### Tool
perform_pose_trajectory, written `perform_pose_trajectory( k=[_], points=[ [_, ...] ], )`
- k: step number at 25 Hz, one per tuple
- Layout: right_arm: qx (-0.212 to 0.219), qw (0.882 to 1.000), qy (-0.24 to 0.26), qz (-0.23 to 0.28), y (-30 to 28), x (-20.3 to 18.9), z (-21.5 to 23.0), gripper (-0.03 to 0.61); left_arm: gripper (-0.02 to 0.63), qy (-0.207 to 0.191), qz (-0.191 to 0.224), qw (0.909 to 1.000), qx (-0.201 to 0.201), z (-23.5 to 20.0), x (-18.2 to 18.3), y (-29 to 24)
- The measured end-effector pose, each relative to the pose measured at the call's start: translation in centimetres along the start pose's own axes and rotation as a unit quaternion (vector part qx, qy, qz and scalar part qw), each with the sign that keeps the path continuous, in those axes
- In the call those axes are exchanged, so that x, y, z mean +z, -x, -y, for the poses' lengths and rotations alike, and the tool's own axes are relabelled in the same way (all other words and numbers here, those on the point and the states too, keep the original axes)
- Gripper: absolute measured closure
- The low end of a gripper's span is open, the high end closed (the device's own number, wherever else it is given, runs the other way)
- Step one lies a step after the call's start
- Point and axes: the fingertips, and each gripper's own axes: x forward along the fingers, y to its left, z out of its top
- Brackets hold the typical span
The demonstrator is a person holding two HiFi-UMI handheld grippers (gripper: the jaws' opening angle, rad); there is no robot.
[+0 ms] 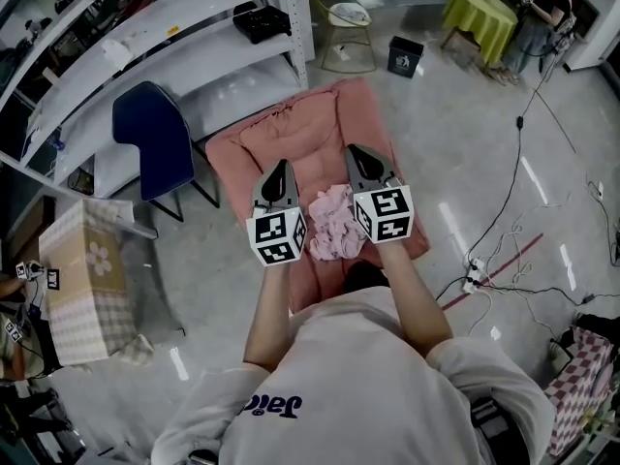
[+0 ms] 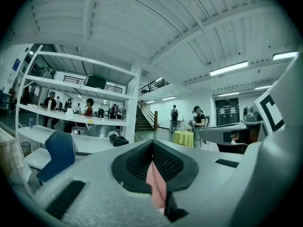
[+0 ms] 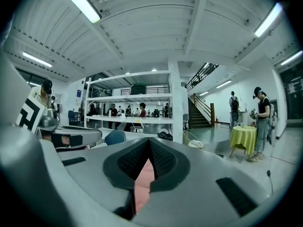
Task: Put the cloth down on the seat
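Observation:
A crumpled pink cloth [image 1: 334, 223] lies on the salmon-pink seat [image 1: 310, 129] on the floor, between and below my two grippers. In the head view my left gripper [image 1: 281, 168] and right gripper [image 1: 352, 150] are held side by side above the seat, pointing level, with nothing hanging from either tip. The left gripper view shows the left gripper [image 2: 152, 143] shut, with pink seat [image 2: 156, 186] showing through the slit under the tips. The right gripper [image 3: 149, 141] is likewise shut, tips touching, with pink [image 3: 142, 186] below them.
A blue chair [image 1: 153, 136] and white shelving [image 1: 145, 27] stand left of the seat. A checked box [image 1: 87, 269] sits at the near left. Beyond the seat are a wire chair [image 1: 347, 27], a black box [image 1: 405, 54] and a yellow-covered table [image 1: 480, 13]. Cables [image 1: 504, 260] run across the floor at the right.

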Motion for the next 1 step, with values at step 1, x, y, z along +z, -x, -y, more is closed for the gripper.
perform_pose_trajectory(
  k=[1],
  points=[
    [0.003, 1.0, 0.004, 0.001, -0.24, 0.19, -0.08, 0.566, 0.598, 0.0, -0.003, 1.0, 0.002, -0.21, -0.12, -0.16]
  ],
)
